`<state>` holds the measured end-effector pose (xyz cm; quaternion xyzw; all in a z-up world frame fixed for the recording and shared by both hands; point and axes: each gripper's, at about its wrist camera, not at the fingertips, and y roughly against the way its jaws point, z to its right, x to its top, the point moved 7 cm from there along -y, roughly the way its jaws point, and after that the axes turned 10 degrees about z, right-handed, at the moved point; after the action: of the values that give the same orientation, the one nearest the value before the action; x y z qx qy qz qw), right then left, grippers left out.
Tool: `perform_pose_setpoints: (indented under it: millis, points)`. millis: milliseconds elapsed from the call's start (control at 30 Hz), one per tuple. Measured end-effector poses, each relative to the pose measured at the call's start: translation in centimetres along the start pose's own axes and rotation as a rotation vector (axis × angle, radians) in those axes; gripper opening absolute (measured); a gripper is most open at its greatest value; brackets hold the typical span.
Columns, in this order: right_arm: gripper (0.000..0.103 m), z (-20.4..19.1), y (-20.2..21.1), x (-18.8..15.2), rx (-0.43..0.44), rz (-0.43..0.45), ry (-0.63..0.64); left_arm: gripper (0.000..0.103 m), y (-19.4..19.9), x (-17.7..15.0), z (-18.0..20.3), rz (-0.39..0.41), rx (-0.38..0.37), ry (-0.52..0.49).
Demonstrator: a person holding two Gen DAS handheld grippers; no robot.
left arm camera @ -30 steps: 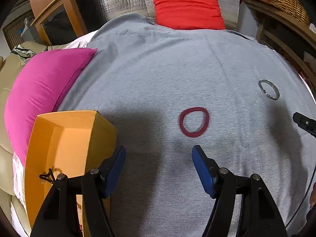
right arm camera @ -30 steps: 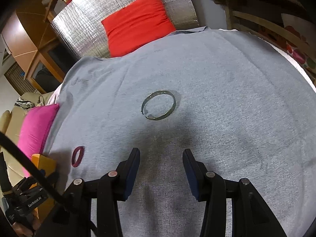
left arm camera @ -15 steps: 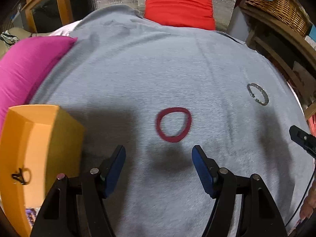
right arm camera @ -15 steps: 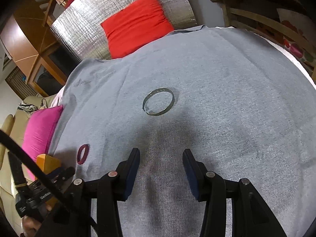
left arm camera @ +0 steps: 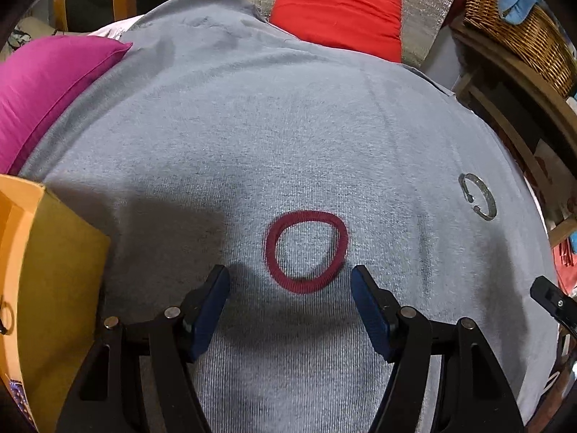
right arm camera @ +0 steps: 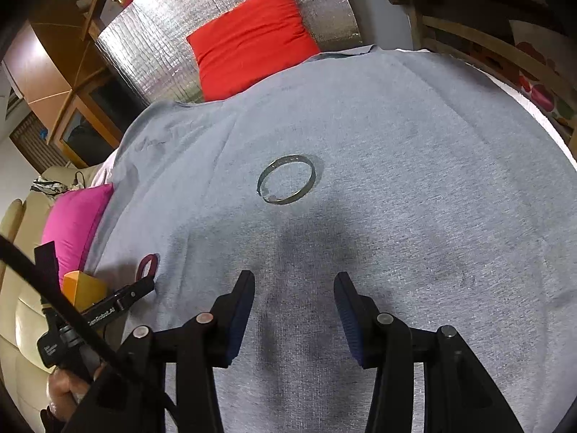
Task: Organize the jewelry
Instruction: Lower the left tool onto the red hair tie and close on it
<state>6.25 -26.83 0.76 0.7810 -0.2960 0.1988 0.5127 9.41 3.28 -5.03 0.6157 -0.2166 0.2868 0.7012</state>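
A dark red elastic band [left arm camera: 306, 214] lies flat on the grey cloth [left arm camera: 252, 126]. My left gripper [left arm camera: 288, 281] hangs open just short of it, one blue pad on each side of its near edge and neither touching it. A silver bangle [left arm camera: 489, 200] lies further right. In the right wrist view the same bangle [right arm camera: 312, 178] lies ahead of my right gripper [right arm camera: 294, 279], which is open with only cloth between its pads. An orange box [left arm camera: 54, 270] stands at the left with a small black piece at its edge.
A pink cushion [left arm camera: 47, 86] lies at the left and a red cushion [left arm camera: 339, 11] leans on silver foil at the back. At the right edge are a wicker basket [left arm camera: 515, 25] and wooden shelving. A hand [right arm camera: 65, 393] holds the left gripper.
My left gripper has come down and forward, so the red band now lies close between its fingertips and the orange box has slid to the view's left edge. The right gripper has stayed put.
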Motion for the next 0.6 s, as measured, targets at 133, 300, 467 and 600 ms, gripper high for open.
perform_pose_setpoints:
  millis: [133, 300, 467, 600]
  points:
    - [0.05, 0.1, 0.0, -0.2, -0.001, -0.007, 0.004, 0.07, -0.2, 0.4, 0.1, 0.022, 0.008, -0.001]
    - [0.05, 0.5, 0.2, -0.2, -0.009, -0.004, 0.018, 0.07, -0.7, 0.8, 0.4, 0.037, 0.005, -0.001]
    - [0.05, 1.0, 0.5, -0.2, -0.016, 0.0, 0.024, 0.063, -0.9, 1.1, 1.3, 0.056, 0.0, -0.034]
    - [0.05, 1.1, 0.6, -0.1, -0.02, 0.001, 0.029, 0.038, -0.6, 1.1, 2.0, 0.068, -0.014, -0.063]
